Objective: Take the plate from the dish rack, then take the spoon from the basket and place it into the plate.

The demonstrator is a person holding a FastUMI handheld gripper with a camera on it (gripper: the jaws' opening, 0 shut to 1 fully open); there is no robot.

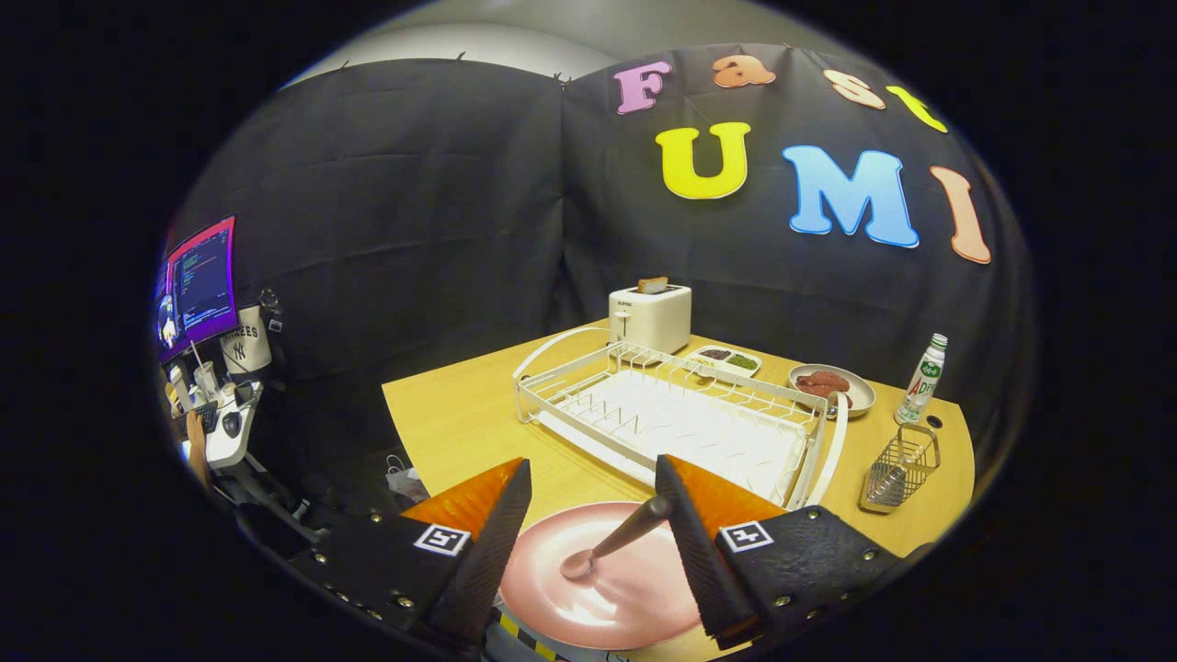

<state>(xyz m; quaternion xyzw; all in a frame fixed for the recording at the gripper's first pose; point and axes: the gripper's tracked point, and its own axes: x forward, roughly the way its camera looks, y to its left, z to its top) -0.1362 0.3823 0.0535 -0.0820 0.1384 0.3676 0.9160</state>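
Now on the last step: fingers [588,515] spread, the spoon [611,538] lying between them with its bowl on the plate [598,598] and handle tip against the right finger, so next I'd just back off cleanly without dragging it; rack [680,418] and basket [901,469] sit beyond.

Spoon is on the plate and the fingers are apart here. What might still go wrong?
1. The spoon handle leans against one finger of the open hand-held gripper; pulling back may drag or flip it off the pink plate.
2. That plate seems to sit near the table edge, so a nudge might tip it.
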